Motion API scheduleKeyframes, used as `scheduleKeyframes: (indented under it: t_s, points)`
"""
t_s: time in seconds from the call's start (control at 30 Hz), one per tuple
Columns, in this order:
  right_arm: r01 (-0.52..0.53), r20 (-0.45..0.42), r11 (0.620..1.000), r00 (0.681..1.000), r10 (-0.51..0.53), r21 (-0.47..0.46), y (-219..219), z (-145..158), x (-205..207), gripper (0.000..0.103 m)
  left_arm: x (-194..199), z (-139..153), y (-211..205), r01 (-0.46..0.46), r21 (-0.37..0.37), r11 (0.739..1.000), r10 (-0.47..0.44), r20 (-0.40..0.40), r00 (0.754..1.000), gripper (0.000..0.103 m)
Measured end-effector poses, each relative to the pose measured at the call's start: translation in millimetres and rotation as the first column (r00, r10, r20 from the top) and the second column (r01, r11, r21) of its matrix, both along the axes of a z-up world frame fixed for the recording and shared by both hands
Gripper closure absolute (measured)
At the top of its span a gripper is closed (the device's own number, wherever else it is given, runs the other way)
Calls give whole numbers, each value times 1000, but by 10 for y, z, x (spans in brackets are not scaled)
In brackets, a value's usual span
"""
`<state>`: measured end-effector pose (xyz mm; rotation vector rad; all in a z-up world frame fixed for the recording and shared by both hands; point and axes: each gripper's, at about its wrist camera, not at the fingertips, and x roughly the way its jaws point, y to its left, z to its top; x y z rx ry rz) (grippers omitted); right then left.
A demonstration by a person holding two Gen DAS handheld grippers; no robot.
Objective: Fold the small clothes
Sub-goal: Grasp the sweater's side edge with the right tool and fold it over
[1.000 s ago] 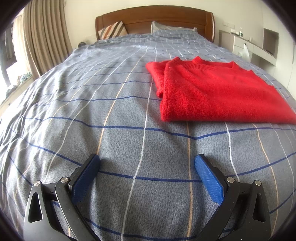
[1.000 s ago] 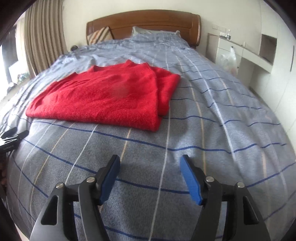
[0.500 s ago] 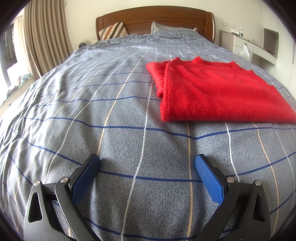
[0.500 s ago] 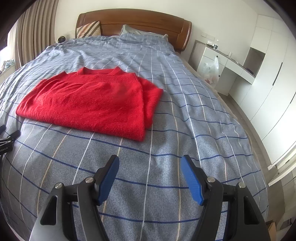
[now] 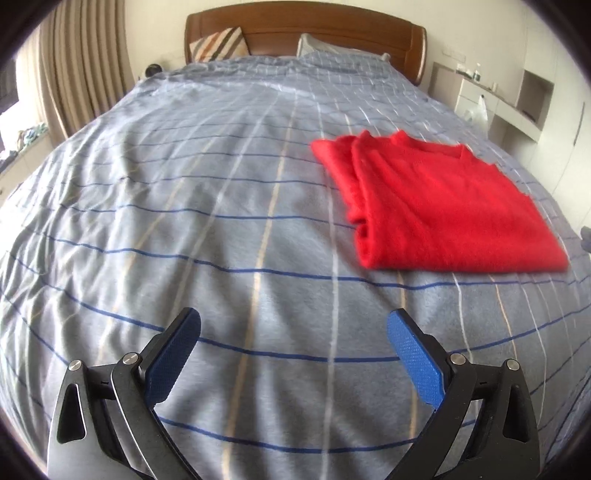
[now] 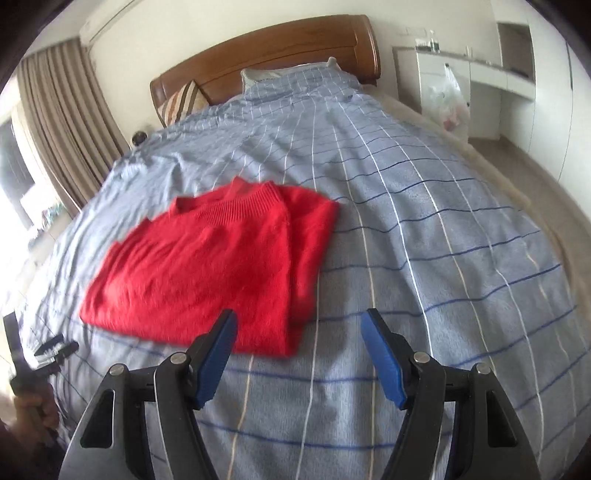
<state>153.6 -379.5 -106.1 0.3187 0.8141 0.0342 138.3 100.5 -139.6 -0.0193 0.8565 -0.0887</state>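
The red sweater (image 5: pixel 439 206) lies flat on the bed (image 5: pixel 221 206), sleeves tucked in along both long sides so that it forms a neat oblong with the ribbed collar toward the headboard (image 5: pixel 306 33). In the left wrist view it sits at about two o'clock from the left claw (image 5: pixel 293 345); in the right wrist view the same sweater (image 6: pixel 207 269) lies at about eleven o'clock, its near hem just ahead of the right claw (image 6: pixel 299 341). Neither claw touches it.

Both claws are spread wide and hold nothing, each hanging over bare checked bedcover. Placed to either side of the garment and short of its hem, they seem posed to take the two bottom corners, which suggests the remaining fold is hem up to collar; that is a judgement, not a thing seen.

The knit looks soft and thick, so a pinch at the corners may catch only the top layer and let the tucked sleeves slip out.

Beyond, pillows (image 5: pixel 218 44) rest against the headboard, curtains (image 5: pixel 77 74) hang at ten o'clock, and a white cabinet (image 6: pixel 443 88) with a plastic bag (image 6: pixel 448 103) stands at one o'clock.
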Motion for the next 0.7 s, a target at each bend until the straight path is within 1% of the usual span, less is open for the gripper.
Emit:
scheduleKeyframes:
  t_s: [0.07, 0.17, 0.2, 0.23, 0.27, 0.3, 0.33, 0.37, 0.4, 0.47, 0.53, 0.63, 0.7]
  points:
    - [-15, -44, 996, 999, 19, 88, -125, -98, 299, 33, -6, -21, 213, -37, -14, 999, 37, 7, 999, 2]
    - [-7, -99, 974, 995, 31, 225, -163, -349, 646, 33, 1, -215, 446, -93, -78, 993, 91, -31, 995, 2]
    - [-16, -128, 967, 990, 50, 253, -114, -454, 753, 33, -29, -277, 448, -100, -94, 991, 98, -25, 995, 2]
    - [-17, -163, 965, 985, 61, 262, -44, -559, 835, 33, -77, -311, 447, -95, -93, 991, 96, 6, 995, 2]
    - [-16, -189, 966, 980, 66, 258, 38, -653, 886, 33, -113, -330, 438, -84, -76, 994, 87, 38, 995, 2]
    - [-18, -206, 971, 976, 68, 237, 120, -696, 920, 34, -152, -347, 387, -74, -54, 996, 77, 55, 995, 1]
    - [-28, -215, 979, 974, 72, 200, 205, -683, 944, 52, -175, -356, 357, -68, -36, 997, 70, 66, 995, 1]
    - [-31, -221, 983, 973, 71, 179, 259, -643, 962, 72, -170, -359, 363, -65, -30, 997, 67, 74, 995, 1]
    - [-27, -212, 984, 975, 65, 176, 300, -562, 964, 92, -169, -351, 354, -63, -34, 997, 66, 76, 995, 1]
    - [-62, -162, 988, 983, 86, 144, 477, -267, 961, 92, -126, -353, 418, -65, -63, 996, 70, 76, 995, 1]
    - [-127, -105, 986, 985, 138, 106, 773, 84, 987, 92, -134, -357, 439, -71, -86, 994, 77, 78, 994, 1]
    - [-240, -60, 967, 968, 245, 89, 1386, 454, 1112, 93, -139, -357, 444, -72, -94, 993, 80, 78, 994, 1]
    - [-305, -59, 950, 949, 309, 68, 1814, 528, 1213, 92, -138, -354, 445, -72, -95, 993, 79, 79, 994, 1]
